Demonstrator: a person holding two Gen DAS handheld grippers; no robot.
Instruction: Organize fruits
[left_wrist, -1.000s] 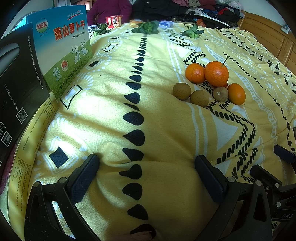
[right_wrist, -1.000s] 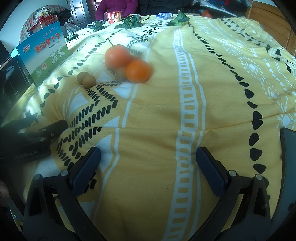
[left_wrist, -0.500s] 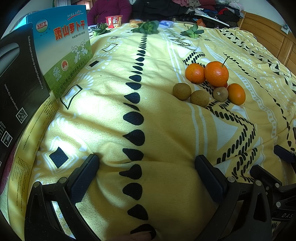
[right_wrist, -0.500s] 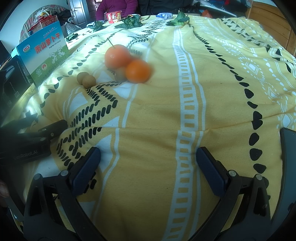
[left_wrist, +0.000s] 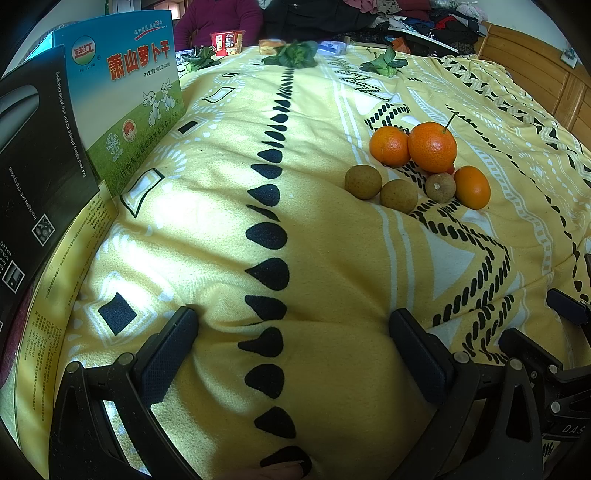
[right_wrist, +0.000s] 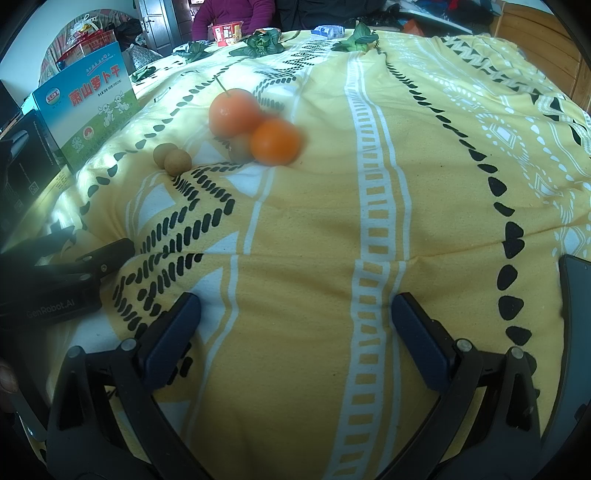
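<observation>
We see the fruit gathered in one tight cluster on the yellow bedspread (left_wrist: 295, 229), all of it still mixed together, so we judge the sorting has not begun. The stemmed orange (left_wrist: 432, 147) sits at the heart of the cluster: a second orange (left_wrist: 389, 146) touches its left side, a third orange (left_wrist: 472, 187) lies just in front to the right, and three small brown fruits (left_wrist: 399, 195) line up directly in front. Our left gripper (left_wrist: 291, 350) and right gripper (right_wrist: 295, 332) rest well short of that orange, low over the bedspread. Both sets of jaws are spread wide, holding nothing.
</observation>
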